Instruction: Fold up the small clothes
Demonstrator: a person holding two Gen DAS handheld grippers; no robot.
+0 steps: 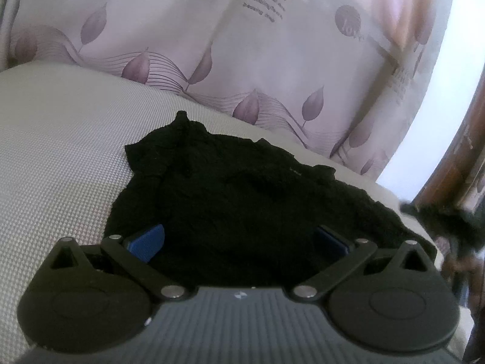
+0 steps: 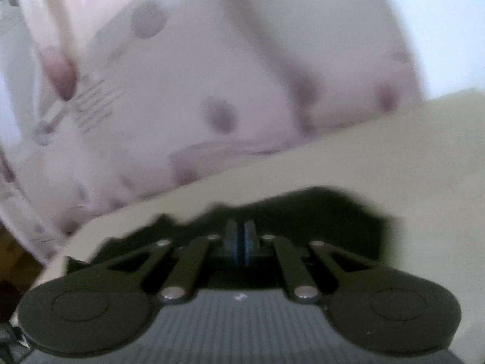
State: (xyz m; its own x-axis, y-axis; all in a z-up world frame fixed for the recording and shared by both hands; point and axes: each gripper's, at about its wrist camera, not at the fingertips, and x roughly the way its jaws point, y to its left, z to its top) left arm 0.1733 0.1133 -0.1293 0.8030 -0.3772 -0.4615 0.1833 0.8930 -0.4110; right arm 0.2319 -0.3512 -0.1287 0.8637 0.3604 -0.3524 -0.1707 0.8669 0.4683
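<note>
Pale woven upholstery with a fine grid texture forms the cushion [image 1: 60,157] that carries everything, and behind it hangs a pinkish curtain printed with mauve leaves and dark lettering [image 1: 212,45].

On that cushion lies a small black knitted garment [image 1: 227,200], crumpled and spread out, one narrow end reaching toward the cushion's far edge by the curtain and its near hem running up to the left gripper [image 1: 239,239]. In the left wrist view the two blue-padded fingers [image 1: 148,242] stand wide apart, one at each side of the garment's near part, with the dark cloth filling the space between them; the pads do not press on it. The garment's right side trails toward the right edge of the cushion, where the cushion drops away beside a brown wooden frame [image 1: 451,163].

In the right wrist view, which is smeared by motion blur, the same black garment [image 2: 318,212] shows as a dark patch on the cream cushion [image 2: 394,157], just in front of and under the right gripper [image 2: 241,236]. Its blue-padded fingers [image 2: 232,236] are drawn together with only a thin slit between them. Whether a fold of the black cloth is pinched there cannot be told through the blur. The printed curtain [image 2: 182,91] fills the background above the cushion's far edge.
</note>
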